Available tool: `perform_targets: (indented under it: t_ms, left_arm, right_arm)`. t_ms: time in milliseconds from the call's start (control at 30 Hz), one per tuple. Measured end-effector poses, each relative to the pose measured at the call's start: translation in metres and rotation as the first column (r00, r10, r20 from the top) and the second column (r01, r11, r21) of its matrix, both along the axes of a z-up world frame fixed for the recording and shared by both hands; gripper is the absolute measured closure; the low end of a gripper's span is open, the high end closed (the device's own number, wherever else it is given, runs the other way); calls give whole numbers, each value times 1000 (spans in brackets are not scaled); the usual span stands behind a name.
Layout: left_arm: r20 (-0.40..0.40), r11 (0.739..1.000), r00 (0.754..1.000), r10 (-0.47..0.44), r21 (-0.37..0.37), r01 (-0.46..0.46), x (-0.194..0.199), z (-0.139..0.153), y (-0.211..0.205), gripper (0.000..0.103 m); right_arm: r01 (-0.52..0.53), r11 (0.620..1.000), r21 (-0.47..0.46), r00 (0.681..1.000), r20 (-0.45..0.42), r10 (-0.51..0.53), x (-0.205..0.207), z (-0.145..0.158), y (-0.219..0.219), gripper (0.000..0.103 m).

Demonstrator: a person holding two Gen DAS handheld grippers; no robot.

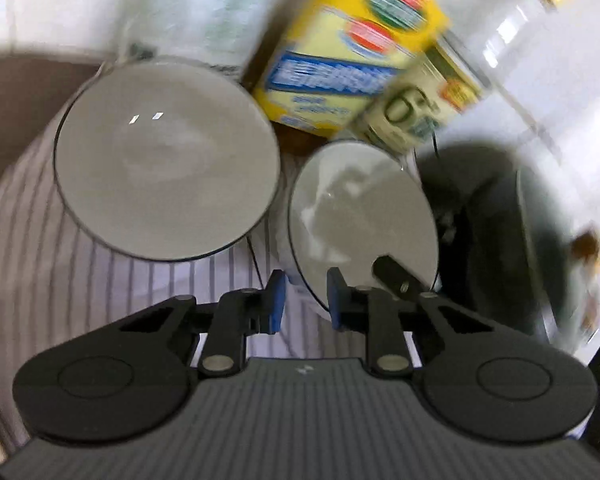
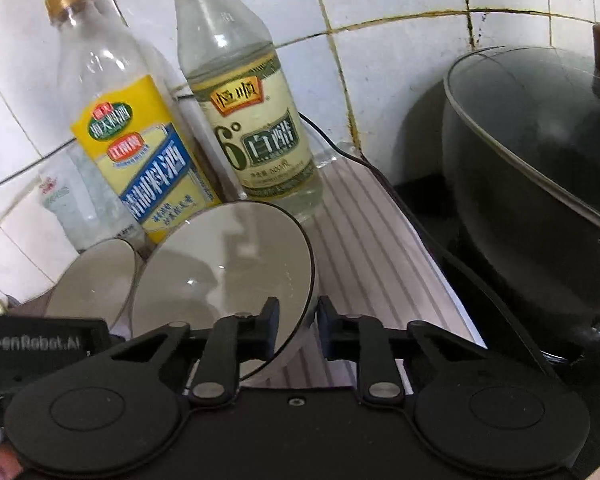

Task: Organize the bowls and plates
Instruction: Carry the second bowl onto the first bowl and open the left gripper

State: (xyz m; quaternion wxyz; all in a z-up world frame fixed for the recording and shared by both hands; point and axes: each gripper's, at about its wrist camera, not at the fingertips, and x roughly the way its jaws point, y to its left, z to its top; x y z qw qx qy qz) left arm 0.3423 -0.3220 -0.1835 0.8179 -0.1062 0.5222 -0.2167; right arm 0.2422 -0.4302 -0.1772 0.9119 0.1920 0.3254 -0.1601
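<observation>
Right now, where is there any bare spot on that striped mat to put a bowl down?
The clearest free patch is the striped mat between the nearer bowl and the dark wok, though a black cable runs along its edge. The tiled wall side is crowded: cooking wine bottle, vinegar bottle and second bowl sit packed together.
</observation>
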Motion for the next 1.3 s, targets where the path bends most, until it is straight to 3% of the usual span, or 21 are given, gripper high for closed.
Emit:
perform_targets:
  t_ms: [100, 467, 633, 900, 1100, 1300]
  left_arm:
    - [35, 995, 999, -39, 91, 36, -8, 5, -9, 83]
    - [18, 992, 997, -76, 98, 74, -45, 49, 21, 83]
    - [60, 989, 993, -97, 118, 90, -72, 81, 43, 83]
    - [86, 988, 990, -110, 118, 99, -115, 119, 83, 83]
    - [118, 985, 986, -118, 138, 101, -145, 128, 101, 83]
    - [135, 993, 986, -95, 83, 85, -159, 119, 124, 82]
  right_arm:
    - [-16, 1000, 8, 1000, 19, 16, -4, 3, 3, 85]
    - [-3, 993, 120, 996, 94, -9, -48, 29, 22, 85]
    - [-38, 987, 155, 991, 136, 17, -77, 49, 44, 85]
    - [-111, 984, 140, 980, 180, 85, -120, 72, 85, 84]
    - [-128, 979, 162, 980, 173, 99, -141, 66, 105, 84]
    - [-130, 976, 175, 985, 138, 106, -151, 46, 117, 84]
